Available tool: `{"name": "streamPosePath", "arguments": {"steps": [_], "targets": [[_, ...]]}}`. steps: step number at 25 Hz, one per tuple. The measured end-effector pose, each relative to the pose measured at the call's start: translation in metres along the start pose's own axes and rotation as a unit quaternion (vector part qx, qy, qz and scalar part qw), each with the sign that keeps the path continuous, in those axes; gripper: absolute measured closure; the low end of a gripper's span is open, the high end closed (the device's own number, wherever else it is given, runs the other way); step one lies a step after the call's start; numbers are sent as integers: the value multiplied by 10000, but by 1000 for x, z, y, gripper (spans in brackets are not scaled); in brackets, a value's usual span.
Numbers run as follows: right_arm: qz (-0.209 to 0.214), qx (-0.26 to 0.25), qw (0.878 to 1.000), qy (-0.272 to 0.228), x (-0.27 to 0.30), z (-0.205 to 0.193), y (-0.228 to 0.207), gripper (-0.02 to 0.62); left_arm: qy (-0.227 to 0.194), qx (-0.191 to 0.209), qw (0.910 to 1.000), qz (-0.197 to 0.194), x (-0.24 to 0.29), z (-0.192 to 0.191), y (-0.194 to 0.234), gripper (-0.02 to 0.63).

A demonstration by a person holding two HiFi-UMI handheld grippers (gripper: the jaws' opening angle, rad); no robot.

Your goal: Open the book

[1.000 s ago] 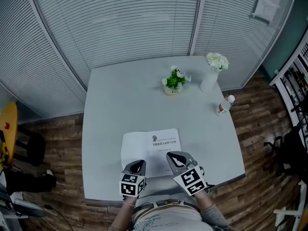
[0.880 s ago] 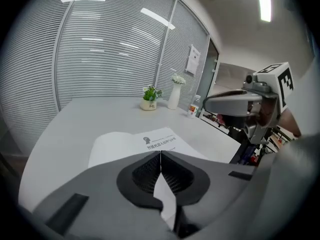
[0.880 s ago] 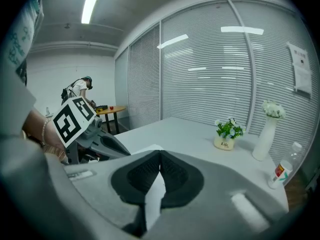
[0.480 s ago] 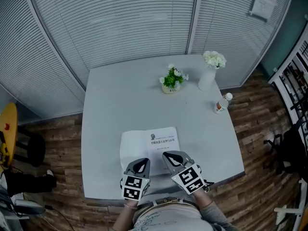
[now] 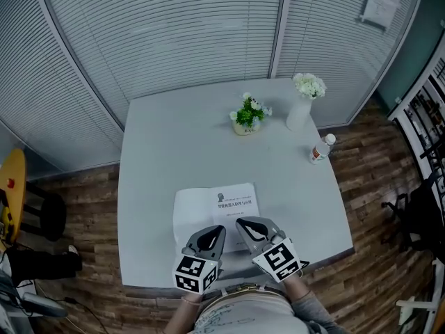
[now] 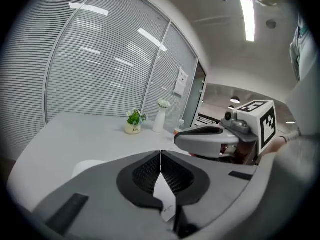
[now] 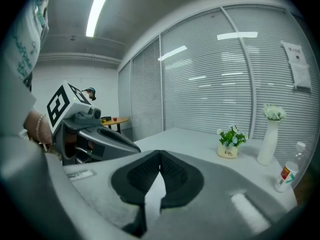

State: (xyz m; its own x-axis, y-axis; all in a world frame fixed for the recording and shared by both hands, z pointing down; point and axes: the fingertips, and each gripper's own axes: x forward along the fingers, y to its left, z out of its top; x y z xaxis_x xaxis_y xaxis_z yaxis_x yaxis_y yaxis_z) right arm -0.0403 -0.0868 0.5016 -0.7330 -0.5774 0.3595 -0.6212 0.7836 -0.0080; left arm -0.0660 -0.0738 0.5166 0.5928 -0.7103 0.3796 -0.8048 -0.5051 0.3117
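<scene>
The white book (image 5: 208, 206) lies flat near the table's front edge, with dark print on its right half. My left gripper (image 5: 217, 230) hovers over the book's near edge, raised off it, jaws shut tip to tip (image 6: 160, 154). My right gripper (image 5: 243, 223) stands just right of it over the book's near right part, its jaws also shut (image 7: 160, 153). In both gripper views a strip of white paper shows in the slit behind the closed tips; whether it is pinched I cannot tell. A white corner of the book (image 6: 88, 167) shows past the left jaw.
The grey table (image 5: 160, 158) carries a small potted plant (image 5: 245, 117), a white vase of flowers (image 5: 304, 103) and a plastic bottle (image 5: 320, 149) towards the back right. Slatted blinds close off the far side. A yellow stool (image 5: 10, 186) stands at the left.
My left gripper has risen and drifted forward and right, so it looks larger and closer to the right one. The right gripper and the book look unchanged.
</scene>
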Motion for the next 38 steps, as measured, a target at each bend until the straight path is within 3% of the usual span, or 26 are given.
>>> {"name": "streamPosePath", "arguments": {"steps": [8,14,21,26,32,38], "targets": [[-4,-224,9994,-257,-14,36,-8,594,-387,-27,9989,-266,-4,38,-21,606],[40,-535,9983,-211,-22,46,-9,593,-511,337,9977,-305,-6,52,-33,606],[158,-415,9984,-337,-27,49,-7,594,-842,281,9948,-493,-14,68,-38,606],[82,-364,9990,-230,-26,42,-10,594,-821,584,9945,-294,-19,66,-34,606],[24,-372,9992,-145,-26,41,-13,594,-973,260,9945,-273,-25,68,-27,606],[48,-365,9992,-168,-24,42,-12,594,-1178,215,9926,-187,-29,74,-22,606]]}}
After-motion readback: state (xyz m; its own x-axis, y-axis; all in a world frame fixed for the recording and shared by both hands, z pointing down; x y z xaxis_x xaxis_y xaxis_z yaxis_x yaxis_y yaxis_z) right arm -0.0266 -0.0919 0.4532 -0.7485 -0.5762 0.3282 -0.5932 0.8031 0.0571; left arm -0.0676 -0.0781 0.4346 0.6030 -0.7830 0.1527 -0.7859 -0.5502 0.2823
